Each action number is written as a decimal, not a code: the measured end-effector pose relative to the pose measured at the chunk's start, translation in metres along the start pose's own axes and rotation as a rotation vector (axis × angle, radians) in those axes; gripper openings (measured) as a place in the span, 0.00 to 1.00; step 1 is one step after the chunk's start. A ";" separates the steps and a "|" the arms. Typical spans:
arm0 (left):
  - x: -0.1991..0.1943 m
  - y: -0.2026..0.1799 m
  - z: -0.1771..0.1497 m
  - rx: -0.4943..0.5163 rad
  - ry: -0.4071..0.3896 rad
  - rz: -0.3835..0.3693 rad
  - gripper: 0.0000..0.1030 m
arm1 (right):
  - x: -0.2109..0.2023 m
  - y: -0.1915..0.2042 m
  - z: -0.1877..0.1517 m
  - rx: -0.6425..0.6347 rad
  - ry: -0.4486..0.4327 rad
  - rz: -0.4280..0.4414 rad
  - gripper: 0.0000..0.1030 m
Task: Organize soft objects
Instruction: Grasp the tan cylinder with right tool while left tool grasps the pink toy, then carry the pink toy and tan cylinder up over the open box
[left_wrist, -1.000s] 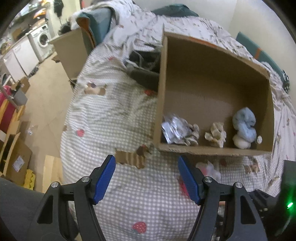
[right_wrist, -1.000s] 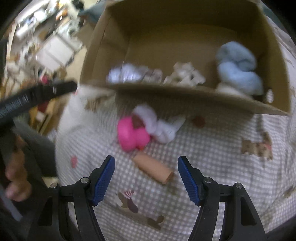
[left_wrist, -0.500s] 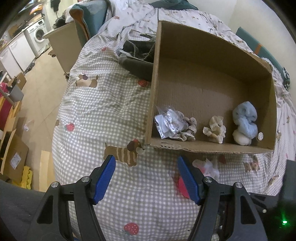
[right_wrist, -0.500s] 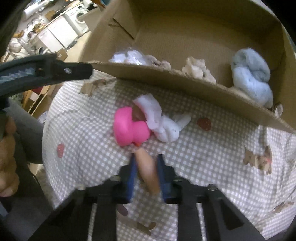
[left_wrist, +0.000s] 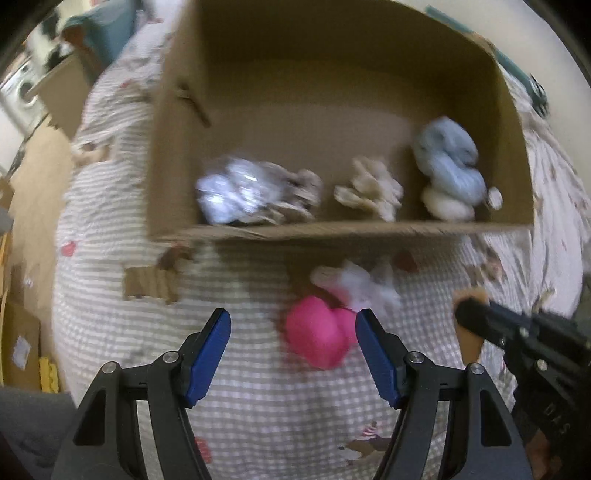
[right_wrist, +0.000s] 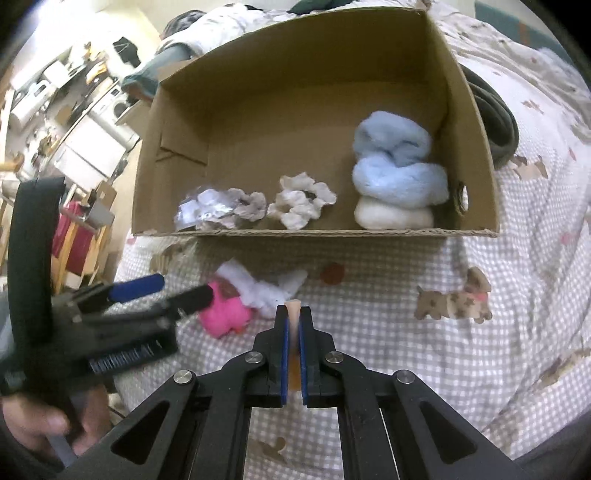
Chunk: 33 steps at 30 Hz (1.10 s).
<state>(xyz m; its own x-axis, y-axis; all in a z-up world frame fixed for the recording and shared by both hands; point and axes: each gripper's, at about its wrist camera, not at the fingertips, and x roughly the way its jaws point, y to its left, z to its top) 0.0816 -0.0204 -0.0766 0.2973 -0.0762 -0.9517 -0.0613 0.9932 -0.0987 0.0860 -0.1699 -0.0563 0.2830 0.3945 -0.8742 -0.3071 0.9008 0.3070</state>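
Right wrist view: right gripper (right_wrist: 291, 325), spread a second ago, now pinches the peach soft tube (right_wrist: 293, 314) lifted off the bedspread (right_wrist: 388, 332) before the cardboard box (right_wrist: 314, 232)'s near edge; left gripper (left_wrist: 293, 349) spread, closing on pink toy (left_wrist: 317, 339).

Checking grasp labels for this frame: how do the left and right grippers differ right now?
The left gripper is open and holds nothing; the right gripper is shut on a peach soft tube. The left gripper's fingers flank the pink plush toy lying on the checked bedspread, while the right gripper points toward the cardboard box. Both have blue pads on black fingers.
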 end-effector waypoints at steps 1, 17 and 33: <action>0.004 -0.003 -0.002 0.009 0.013 -0.009 0.65 | -0.001 0.002 0.000 -0.002 -0.002 0.000 0.06; -0.021 0.029 -0.015 -0.078 -0.014 -0.020 0.16 | 0.005 0.002 -0.002 -0.010 0.006 0.006 0.06; -0.075 0.035 -0.010 -0.097 -0.265 0.102 0.16 | -0.026 0.010 -0.004 -0.057 -0.127 0.023 0.06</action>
<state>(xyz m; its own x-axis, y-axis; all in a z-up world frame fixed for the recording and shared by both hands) 0.0474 0.0195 -0.0114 0.5229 0.0615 -0.8502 -0.1907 0.9805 -0.0464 0.0718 -0.1717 -0.0317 0.3874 0.4378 -0.8113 -0.3650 0.8810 0.3011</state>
